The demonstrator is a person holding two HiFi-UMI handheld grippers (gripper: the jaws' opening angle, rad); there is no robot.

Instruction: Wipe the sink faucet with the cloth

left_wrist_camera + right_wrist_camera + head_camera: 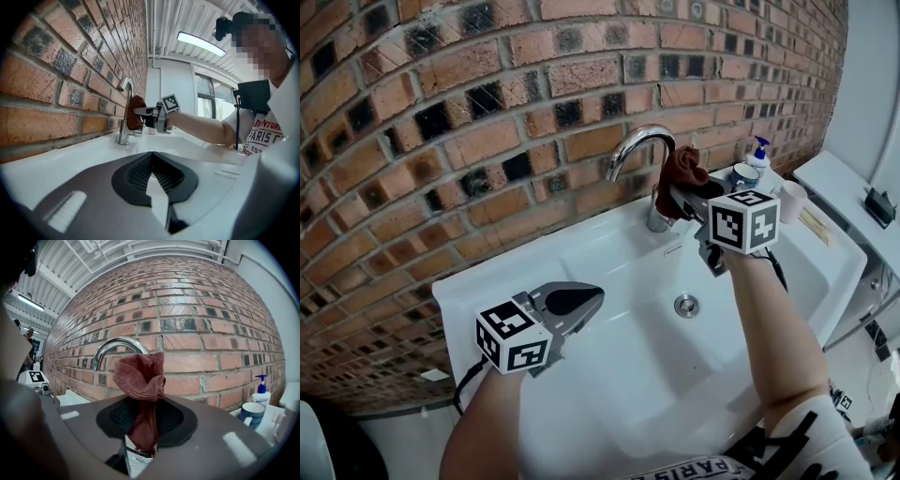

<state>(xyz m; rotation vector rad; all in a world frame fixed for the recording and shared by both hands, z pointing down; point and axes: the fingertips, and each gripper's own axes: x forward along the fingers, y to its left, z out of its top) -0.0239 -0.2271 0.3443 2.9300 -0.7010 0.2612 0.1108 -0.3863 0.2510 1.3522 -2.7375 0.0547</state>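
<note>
The left hand-held gripper (581, 300) is held shut and empty over the white sink's (478, 277) left rim. At centre, the reddish-brown cloth (680, 171) is pinched by 1 bunched fold in the right hand-held gripper (682, 199), right beside the chrome faucet (630, 146). It may be pulled loose if dragged hard, and the mug (741, 176) nearby could be knocked.

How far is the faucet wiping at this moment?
Done: the right gripper is shut on the brown knitted cloth. In hand: the cloth is held beside the curved chrome faucet; contact is unclear. Left: apparently the wiping itself. The shut left gripper hovers over the white sink.
</note>
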